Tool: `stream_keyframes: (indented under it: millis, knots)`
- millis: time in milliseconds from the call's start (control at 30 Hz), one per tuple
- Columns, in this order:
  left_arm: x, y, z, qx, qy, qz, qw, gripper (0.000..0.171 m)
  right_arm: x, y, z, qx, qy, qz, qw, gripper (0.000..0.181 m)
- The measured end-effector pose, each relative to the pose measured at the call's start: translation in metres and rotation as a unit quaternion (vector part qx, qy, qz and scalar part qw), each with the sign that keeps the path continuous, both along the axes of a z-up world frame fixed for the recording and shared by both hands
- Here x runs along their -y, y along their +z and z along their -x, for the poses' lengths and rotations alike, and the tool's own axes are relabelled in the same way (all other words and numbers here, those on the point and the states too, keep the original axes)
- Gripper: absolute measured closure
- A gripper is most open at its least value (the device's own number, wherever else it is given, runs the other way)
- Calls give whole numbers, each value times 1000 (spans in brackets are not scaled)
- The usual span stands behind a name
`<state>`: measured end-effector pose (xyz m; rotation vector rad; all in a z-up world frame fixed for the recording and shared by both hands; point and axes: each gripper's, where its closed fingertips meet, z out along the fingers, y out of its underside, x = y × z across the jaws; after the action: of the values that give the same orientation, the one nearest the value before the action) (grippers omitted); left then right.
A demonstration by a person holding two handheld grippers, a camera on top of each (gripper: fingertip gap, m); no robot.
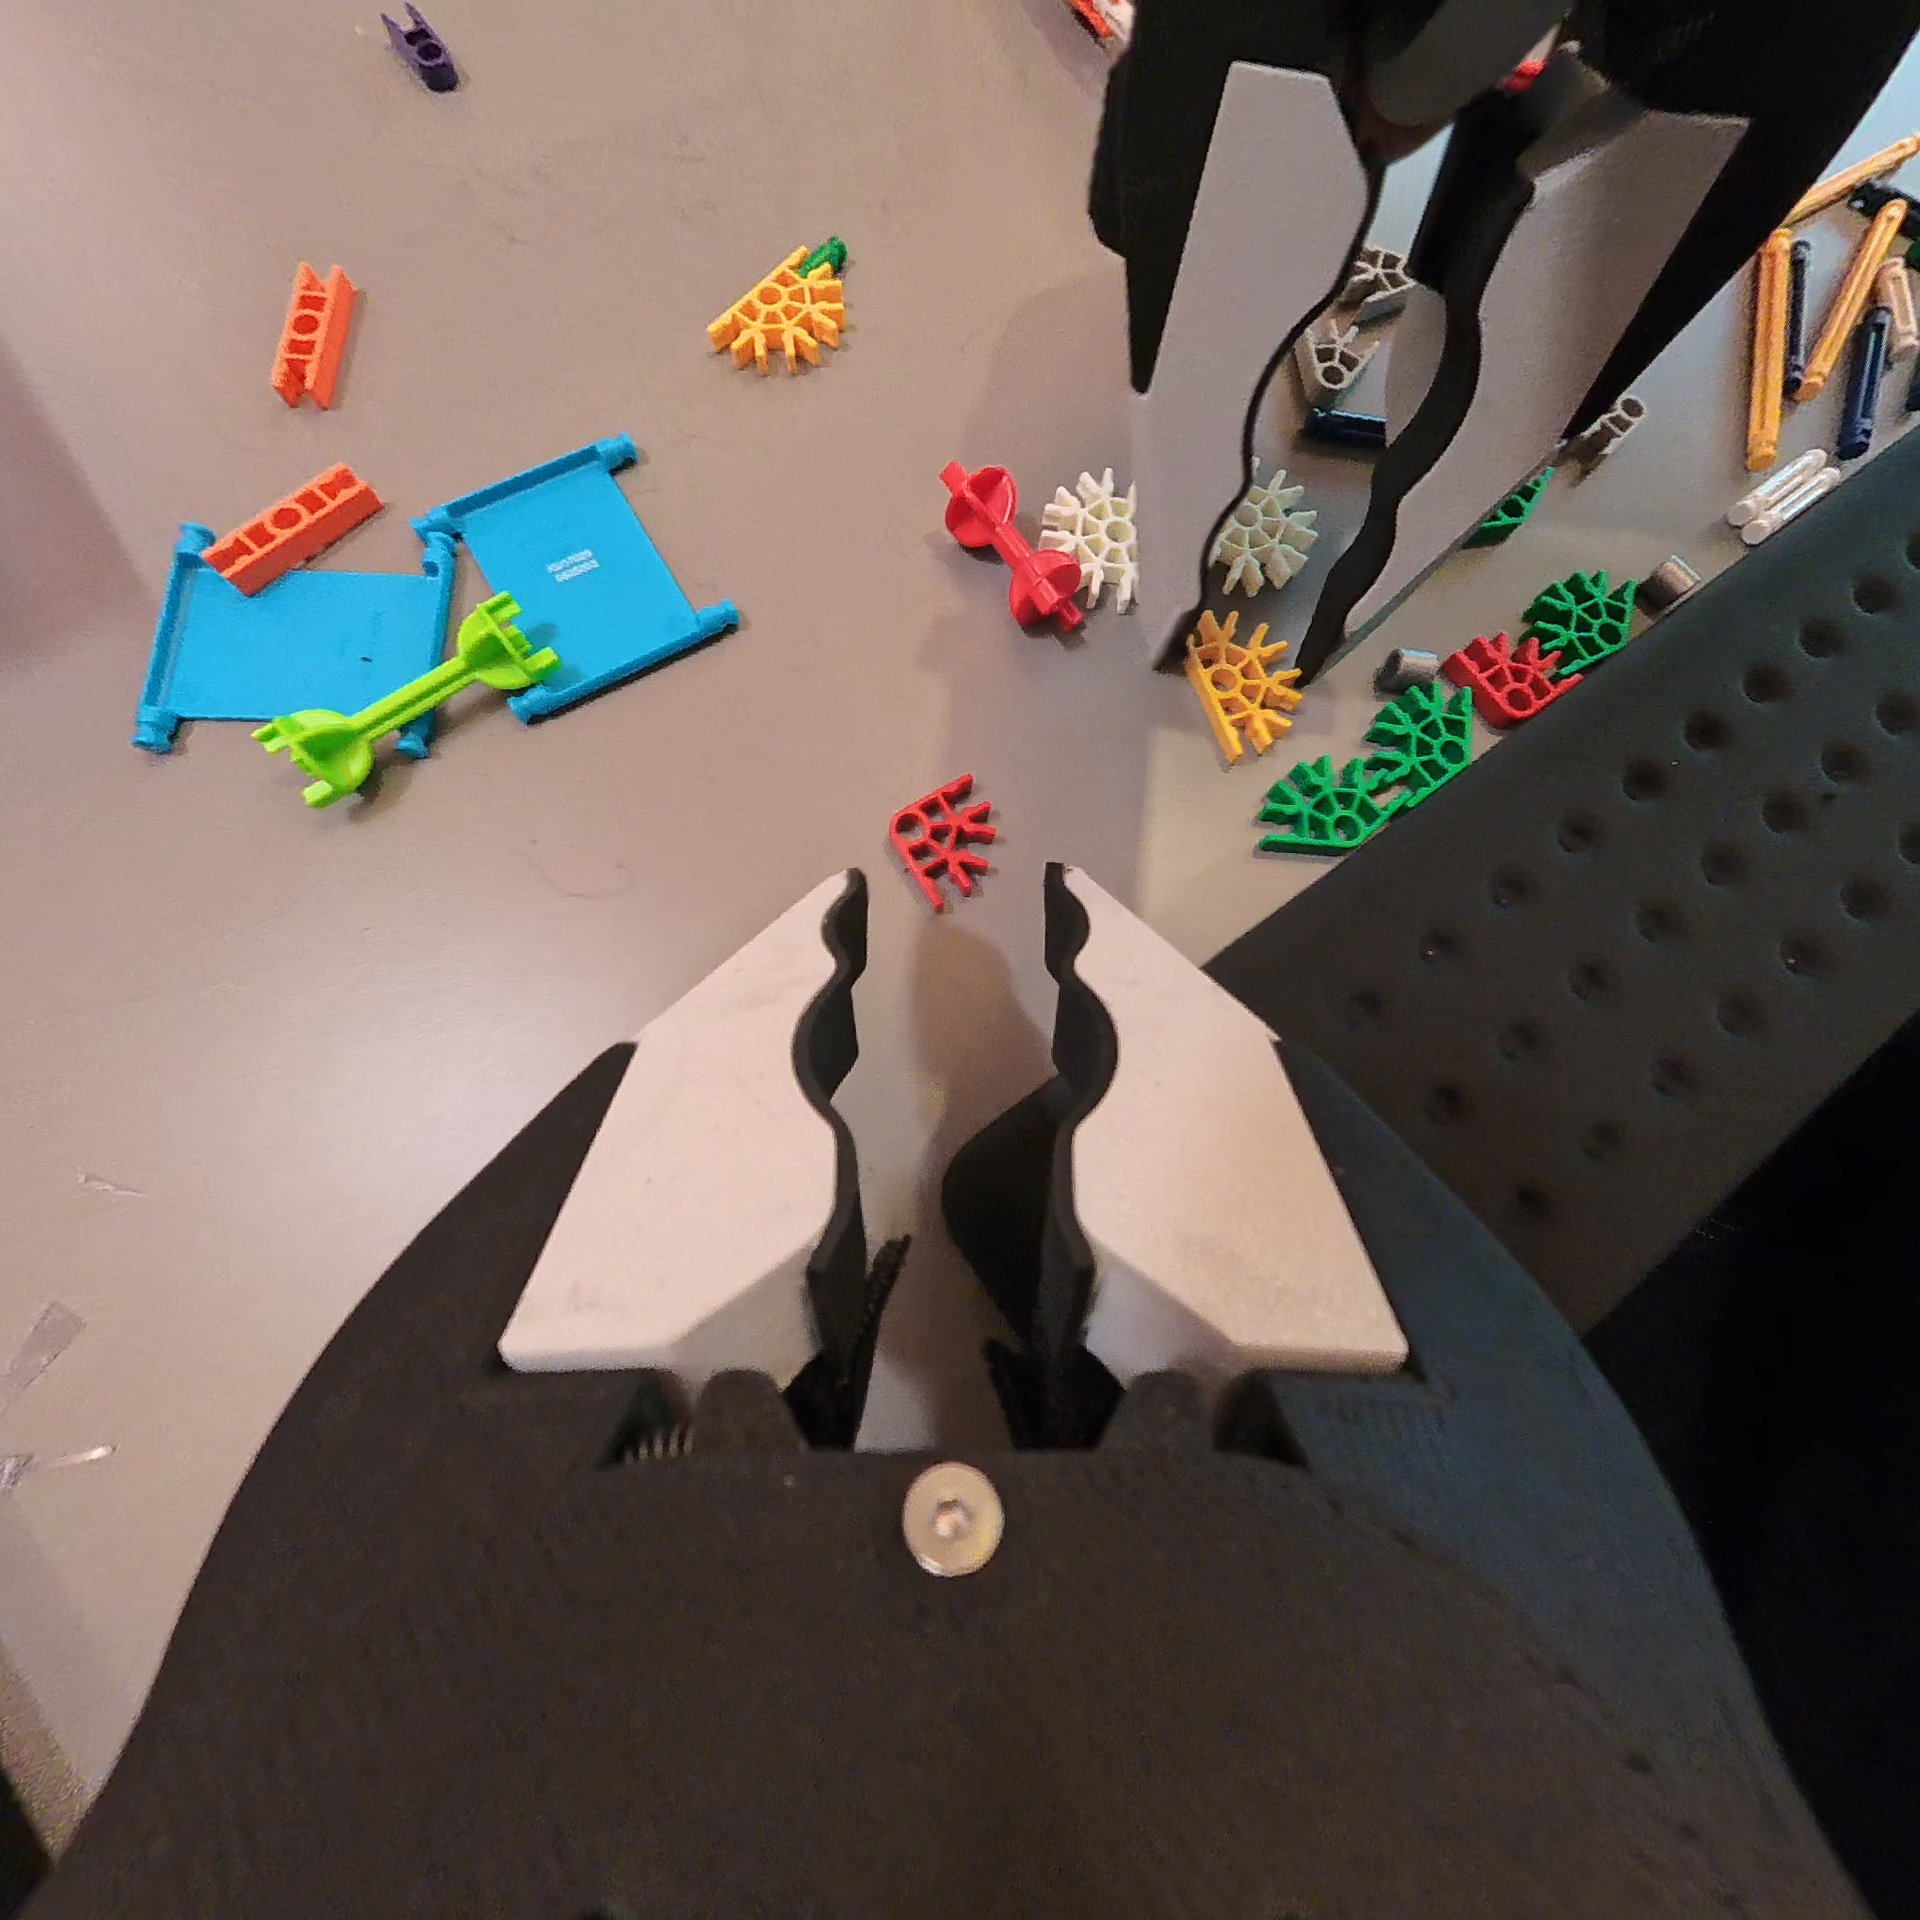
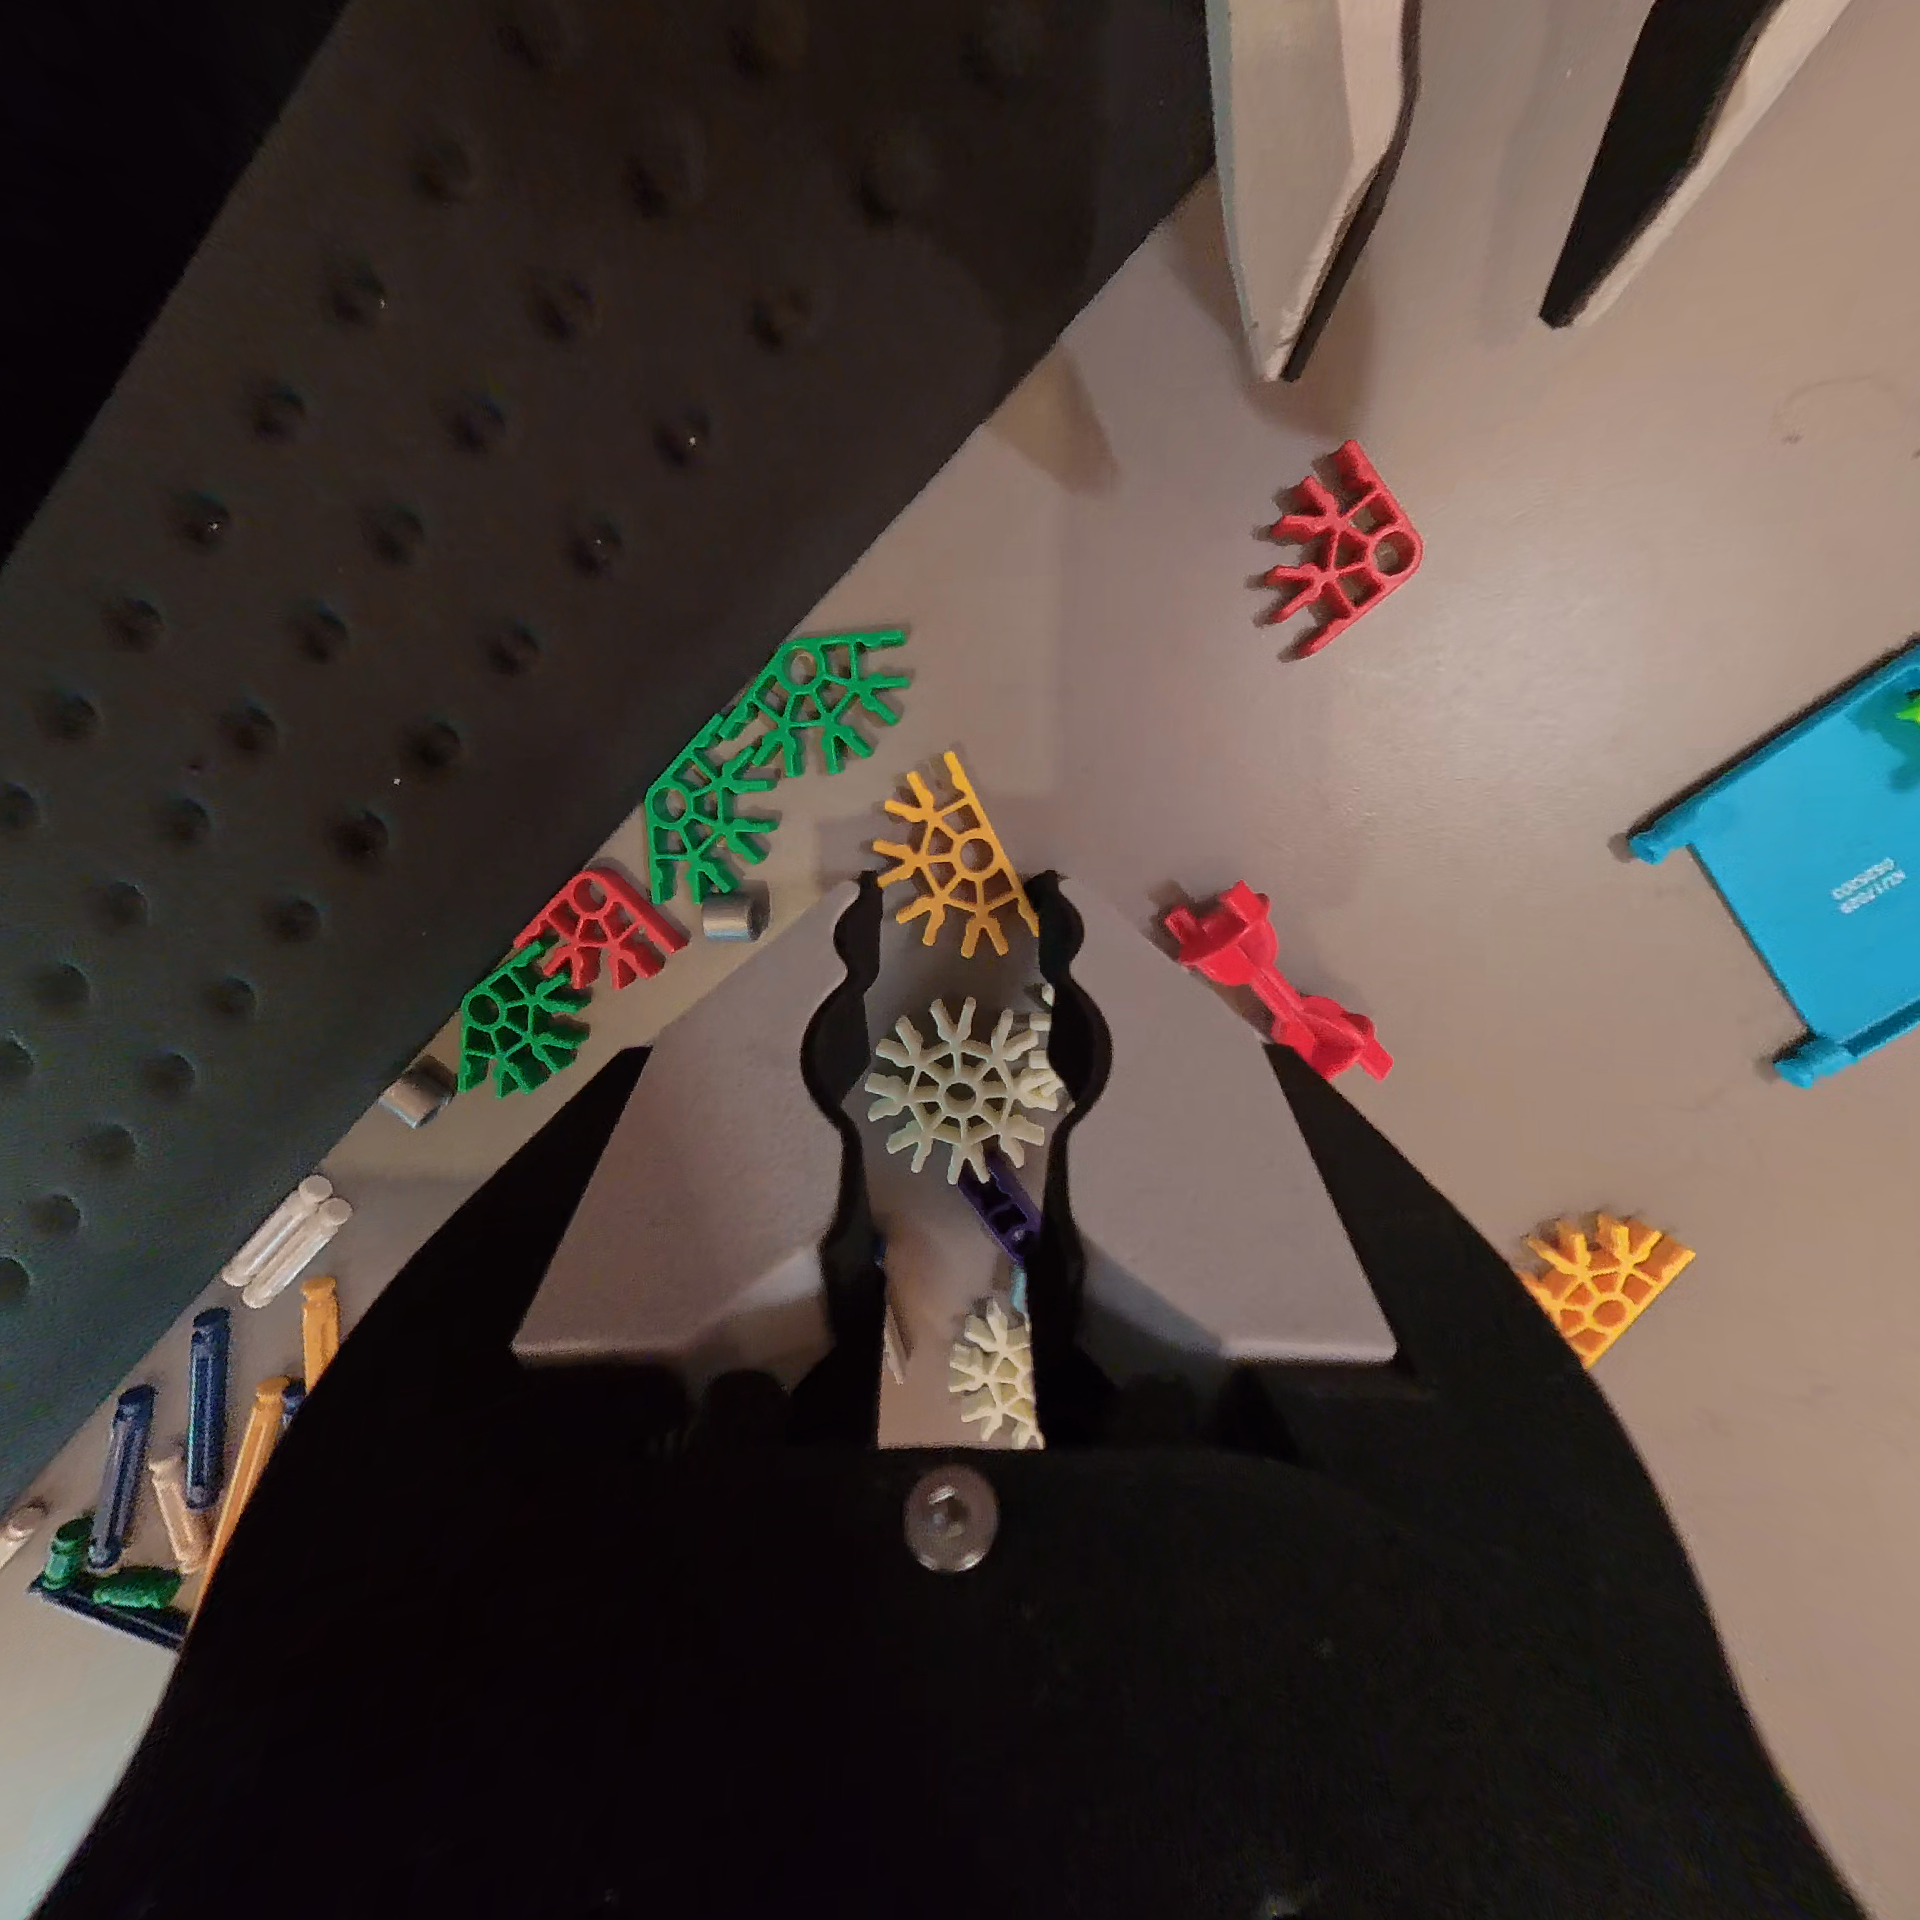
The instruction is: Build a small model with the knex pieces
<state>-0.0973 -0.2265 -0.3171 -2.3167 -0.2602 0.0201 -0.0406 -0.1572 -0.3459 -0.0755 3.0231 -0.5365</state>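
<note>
Left gripper [image 1: 956,878] sits at bottom centre of the left wrist view, jaws parted with a clear gap, holding nothing. Nearest piece is a red corner connector [image 1: 943,840] lying flat on the grey table [image 1: 623,987], just beyond the tips and not touching them. Past that, mid-frame: a red spool rod [image 1: 1010,548] touching a white snowflake connector [image 1: 1096,535]. Left of frame, two blue panels [image 1: 577,577] with a lime green rod [image 1: 400,701] laid across them and an orange block [image 1: 291,528] on one edge. A black perforated board [image 1: 1662,935] cuts diagonally across the right side, green connectors [image 1: 1418,732] along its edge.

Right gripper [image 2: 954,883] – bottom centre of the right wrist view, jaws open. A second white snowflake [image 2: 961,1086] lies between the fingers; it looks flat on the table, but I cannot tell whether the pads touch its spokes. A purple piece [image 2: 1000,1210] and another white piece lie nearer the palm. At the tips, a yellow fan connector [image 2: 951,862]; the right tip seems to overlap its edge. Farther out: the red spool rod to the right, the red corner connector upper right, the left gripper's fingers at the top edge.

Judgement – neither gripper has a grasp; the right one brackets the snowflake, the left hovers by the red corner piece.
</note>
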Motion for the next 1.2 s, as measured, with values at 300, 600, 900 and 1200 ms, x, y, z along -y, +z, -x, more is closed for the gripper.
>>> stream_keyframes:
  millis: [300,600,900,1200]
  knots:
    - [-24,21,31,-25,-10,-22,999,142,-25,43,30,12,-144,73,987,181]
    - [-38,12,34,-19,-26,-11,999,141,-21,16,22,-5,-95,22,995,143]
    - [-32,11,34,-15,-12,-22,1000,142,-18,-1,31,-12,-74,8,997,159]
    - [-66,23,51,-33,-48,-34,998,144,-42,55,73,-12,-224,84,971,159]
